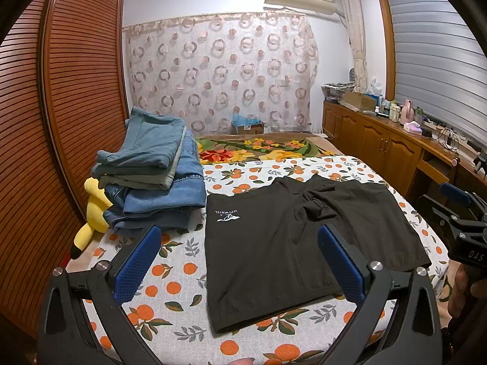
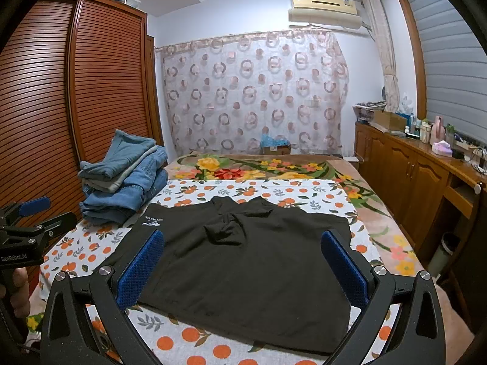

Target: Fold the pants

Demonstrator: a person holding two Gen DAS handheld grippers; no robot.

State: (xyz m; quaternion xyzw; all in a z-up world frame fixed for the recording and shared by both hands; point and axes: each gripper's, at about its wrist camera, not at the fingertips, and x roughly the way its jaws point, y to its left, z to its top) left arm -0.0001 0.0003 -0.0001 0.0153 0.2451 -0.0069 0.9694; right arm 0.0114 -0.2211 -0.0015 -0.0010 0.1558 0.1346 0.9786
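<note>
Black shorts (image 2: 243, 264), 1 pair, flat on bedsheet (image 1: 182, 276); 2 grippers' jaws apart, left (image 1: 240, 261), right (image 2: 243, 267).

left gripper (image 1: 239, 245): jaws wide apart, blue pads, empty, raised over the bed's near edge
black shorts (image 1: 292, 243): spread flat on orange-print sheet (image 1: 182, 276), waistband toward near edge, legs toward far end, crotch bunched, white logo on left leg
clothes stack (image 1: 152, 176): folded jeans and blue tops, at bed's left edge, just beside the shorts
yellow plush (image 1: 92, 213): touching the stack at left edge
right gripper (image 1: 462, 213): at bed's right edge, jaw state unclear
</note>
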